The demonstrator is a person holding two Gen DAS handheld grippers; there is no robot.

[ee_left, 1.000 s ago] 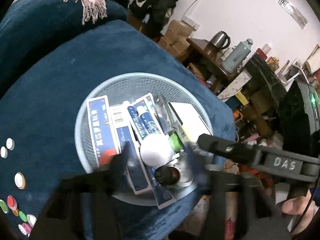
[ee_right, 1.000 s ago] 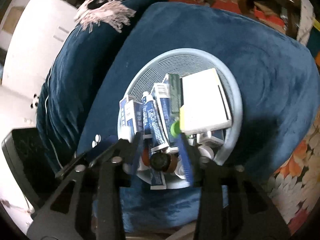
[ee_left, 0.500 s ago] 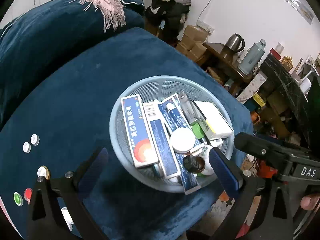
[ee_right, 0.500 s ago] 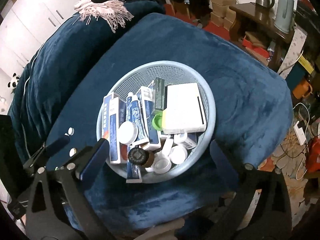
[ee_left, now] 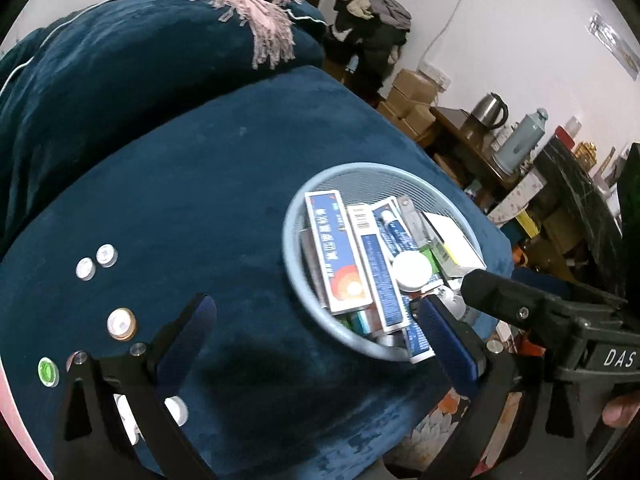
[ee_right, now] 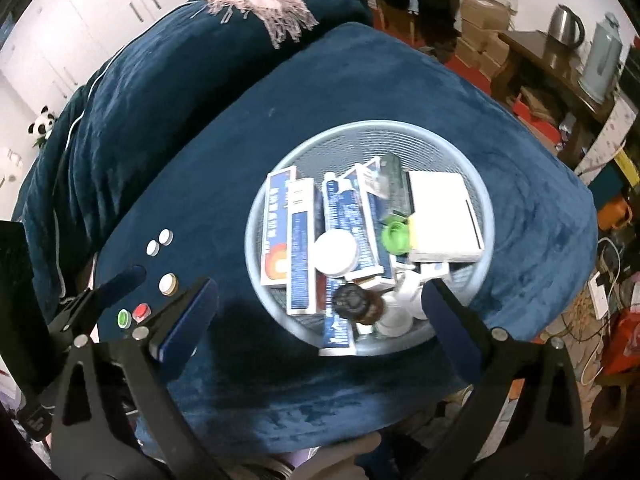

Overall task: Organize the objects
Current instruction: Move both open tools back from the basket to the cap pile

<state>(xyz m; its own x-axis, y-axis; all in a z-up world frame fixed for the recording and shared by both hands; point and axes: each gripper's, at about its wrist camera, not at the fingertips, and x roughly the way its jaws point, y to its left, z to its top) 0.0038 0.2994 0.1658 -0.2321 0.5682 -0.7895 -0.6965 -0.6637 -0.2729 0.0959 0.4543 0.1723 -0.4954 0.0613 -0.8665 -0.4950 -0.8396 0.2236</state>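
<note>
Both grippers, left [ee_left: 316,332] and right [ee_right: 320,312], stand spread wide and empty above the blue cushion [ee_left: 200,200]. The basket [ee_right: 486,216] sits full at centre; loose caps [ee_right: 160,242] lie at nine o'clock. Best to reach left for one cap squarely (they are small and flat). A second ago both jaws were narrower and close over the basket.

surface: blue velvet cushion [ee_right: 400,92] | on it: round basket [ee_right: 490,216], loose bottle caps [ee_right: 160,242]
</note>
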